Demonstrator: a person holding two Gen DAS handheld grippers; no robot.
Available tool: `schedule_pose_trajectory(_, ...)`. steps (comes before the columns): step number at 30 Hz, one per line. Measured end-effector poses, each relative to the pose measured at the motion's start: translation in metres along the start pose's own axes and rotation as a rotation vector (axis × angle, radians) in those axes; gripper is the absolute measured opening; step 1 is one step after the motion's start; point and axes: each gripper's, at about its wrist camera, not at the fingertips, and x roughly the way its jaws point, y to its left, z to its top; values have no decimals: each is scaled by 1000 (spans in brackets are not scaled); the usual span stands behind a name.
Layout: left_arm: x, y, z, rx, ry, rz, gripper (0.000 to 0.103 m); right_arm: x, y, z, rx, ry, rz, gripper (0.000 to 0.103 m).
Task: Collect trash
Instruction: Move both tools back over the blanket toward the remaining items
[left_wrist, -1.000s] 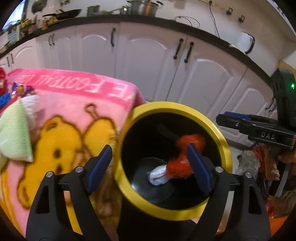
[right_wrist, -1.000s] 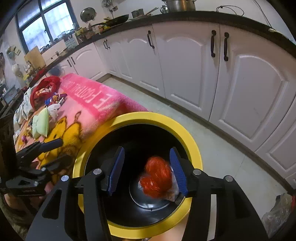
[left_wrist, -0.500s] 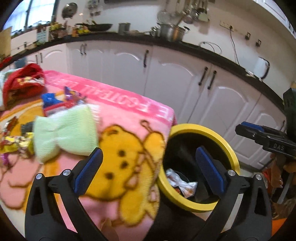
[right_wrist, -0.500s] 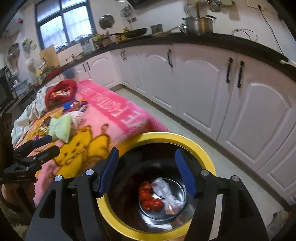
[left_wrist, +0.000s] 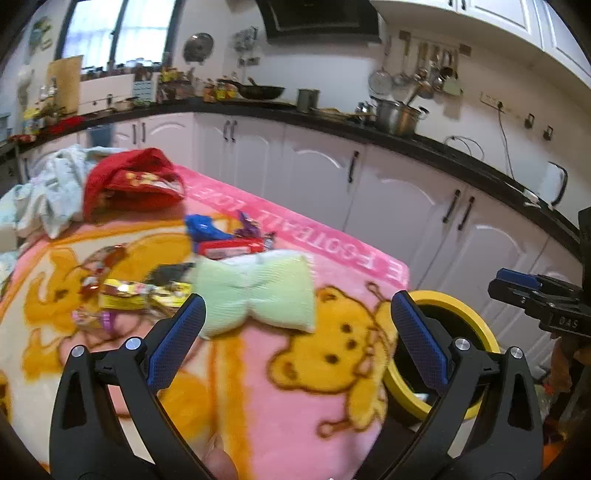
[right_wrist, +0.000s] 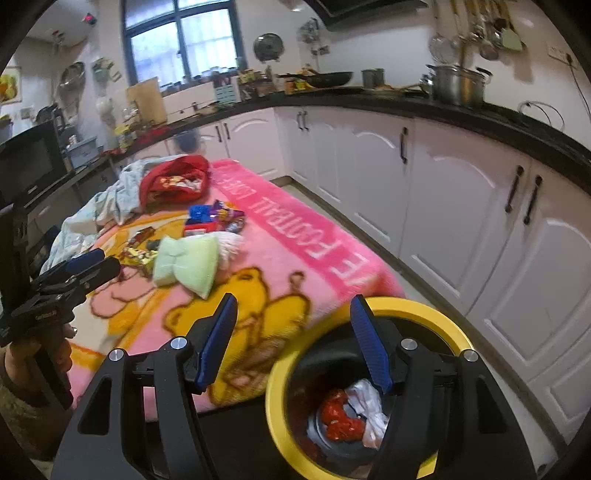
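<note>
Tongs: two; left tongs (left_wrist: 293, 325) standing wide, right tongs (right_wrist: 293, 341) partly open, both empty.
Bin: one yellow-rimmed bin (right_wrist: 436, 308), beside the pink blanket (left_wrist: 295, 369), holding red and white trash (right_wrist: 349, 410).
Wrappers: several lying around one green cushion (left_wrist: 255, 301).
Change: both tongs rising off the bin, jaws just been opening.
Pose: both pointing downward.

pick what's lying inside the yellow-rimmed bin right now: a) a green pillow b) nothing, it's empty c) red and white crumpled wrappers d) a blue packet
c: the right wrist view looks down into the yellow-rimmed bin, and red and white crumpled wrappers lie at its bottom.
</note>
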Motion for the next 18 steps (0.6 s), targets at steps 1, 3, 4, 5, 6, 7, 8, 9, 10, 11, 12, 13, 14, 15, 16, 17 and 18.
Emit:
schedule_pose_trajectory(1, -3, 6, 0, -10, -7, 8, 92, 1, 7, 2, -12, 0, 10, 61)
schedule_pose_trajectory(3, -8, 15, 1, -24, -16, 18, 92, 4, 18, 6, -32, 1, 24, 61)
schedule_pose_trajectory(4, -10, 19, 2, -29, -20, 26, 92, 5, 21, 7, -38, 2, 29, 61)
schedule_pose_trajectory(5, -13, 25, 2, -35, -28, 36, 92, 7, 27, 9, -46, 3, 38, 61)
schedule_pose_trajectory(6, -14, 30, 3, -39, -32, 44, 92, 7, 31, 9, -51, 4, 43, 61)
schedule_pose_trajectory(7, -16, 34, 3, -42, -35, 50, 92, 11, 38, 11, -62, 7, 53, 61)
schedule_pose_trajectory(8, -18, 39, 4, -46, -40, 58, 92, 13, 43, 11, -71, 10, 60, 61)
schedule_pose_trajectory(9, -20, 44, 5, -49, -45, 67, 92, 15, 48, 12, -80, 12, 67, 61)
schedule_pose_trajectory(10, -22, 49, 6, -52, -50, 76, 92, 17, 54, 13, -90, 15, 76, 61)
schedule_pose_trajectory(11, -24, 52, 6, -54, -55, 84, 92, 19, 58, 14, -98, 17, 82, 61)
schedule_pose_trajectory(12, -25, 56, 6, -56, -58, 91, 92, 23, 65, 15, -113, 20, 92, 61)
schedule_pose_trajectory(13, -26, 63, 8, -61, -62, 102, 92, 25, 70, 16, -122, 21, 97, 61)
schedule_pose_trajectory(14, -27, 67, 8, -63, -65, 110, 92, 29, 76, 17, -136, 23, 104, 61)
schedule_pose_trajectory(15, -28, 72, 9, -66, -68, 119, 92, 32, 82, 18, -148, 24, 111, 61)
schedule_pose_trajectory(16, -29, 79, 10, -70, -72, 130, 92, 36, 87, 19, -156, 26, 115, 61)
schedule_pose_trajectory(17, -29, 84, 11, -72, -73, 136, 92, 40, 92, 20, -164, 29, 121, 62)
schedule_pose_trajectory(18, -29, 89, 12, -76, -73, 147, 92, 45, 97, 22, -171, 34, 129, 62)
